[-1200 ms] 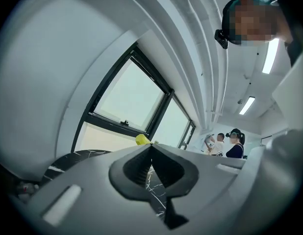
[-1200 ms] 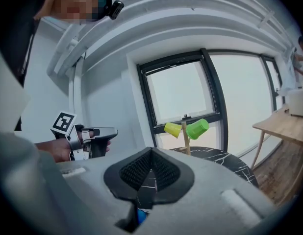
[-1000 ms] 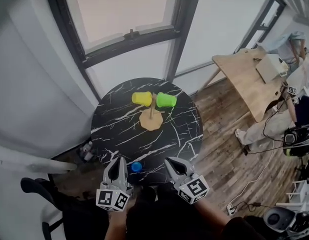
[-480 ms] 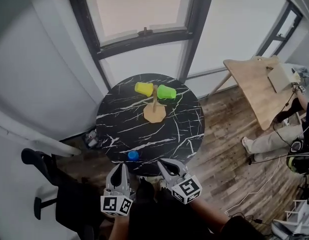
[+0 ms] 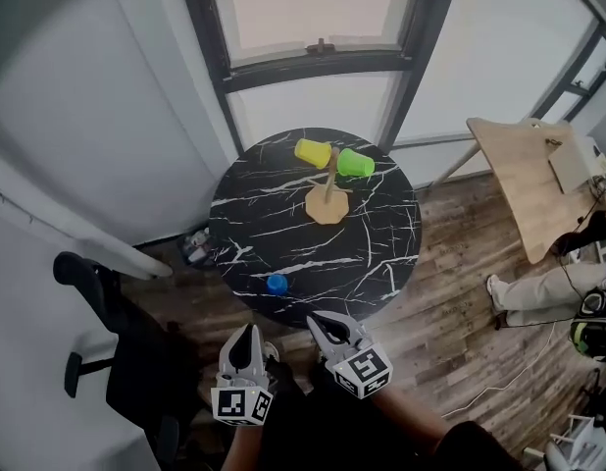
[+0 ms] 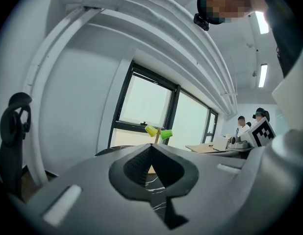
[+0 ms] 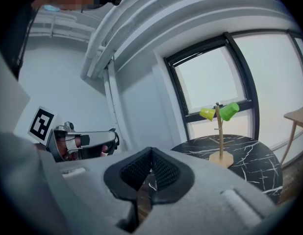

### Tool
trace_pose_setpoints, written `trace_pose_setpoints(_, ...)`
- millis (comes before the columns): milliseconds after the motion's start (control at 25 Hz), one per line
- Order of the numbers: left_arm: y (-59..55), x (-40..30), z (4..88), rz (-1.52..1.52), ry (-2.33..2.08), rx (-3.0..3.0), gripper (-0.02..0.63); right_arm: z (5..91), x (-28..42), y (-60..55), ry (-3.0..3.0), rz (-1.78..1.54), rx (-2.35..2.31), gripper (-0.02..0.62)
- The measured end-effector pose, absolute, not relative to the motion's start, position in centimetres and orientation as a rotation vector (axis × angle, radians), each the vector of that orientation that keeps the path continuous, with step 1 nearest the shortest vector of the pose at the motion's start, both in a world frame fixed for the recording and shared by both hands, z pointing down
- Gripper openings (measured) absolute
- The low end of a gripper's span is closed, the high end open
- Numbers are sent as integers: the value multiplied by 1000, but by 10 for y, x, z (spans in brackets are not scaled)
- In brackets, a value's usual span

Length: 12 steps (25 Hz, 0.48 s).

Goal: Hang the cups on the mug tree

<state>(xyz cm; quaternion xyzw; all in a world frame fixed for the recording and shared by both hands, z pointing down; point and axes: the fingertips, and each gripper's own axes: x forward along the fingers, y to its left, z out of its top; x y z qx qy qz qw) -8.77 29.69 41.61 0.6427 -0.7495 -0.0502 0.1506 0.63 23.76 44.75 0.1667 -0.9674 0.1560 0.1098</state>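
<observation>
Black marble table: blue cup at lower edge, just above & btw. left gripper and right gripper, about equally near; both jaws clenched, empty. Mug tree upper centre.

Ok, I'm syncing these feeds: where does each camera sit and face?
Head view: on the person's head, looking steeply down at the table and mug tree; left gripper and right gripper show below.
Left gripper view: on the left gripper, looking along its shut jaws toward the window; the right gripper's marker cube shows.
Right gripper view: likewise along its shut jaws; the left gripper shows at left.
Shared: both gripper views catch the yellow cup and green cup on the tree.
</observation>
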Motion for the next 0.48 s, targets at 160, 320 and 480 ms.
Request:
trace_pose_setpoints(160, 303, -103, 421, -109, -2156, 1853, 0, 459, -16, 246, -2818, 472, 491, 3)
trace_pose_setpoints(320, 304, -128, 425, -92, -2130, 1869, 0, 476, -43, 252, -2772, 479, 524, 3)
trace_pose_setpoints(480, 307, -152, 436, -79, -2071, 1904, 0, 493, -66, 261, -2731, 506, 564, 3)
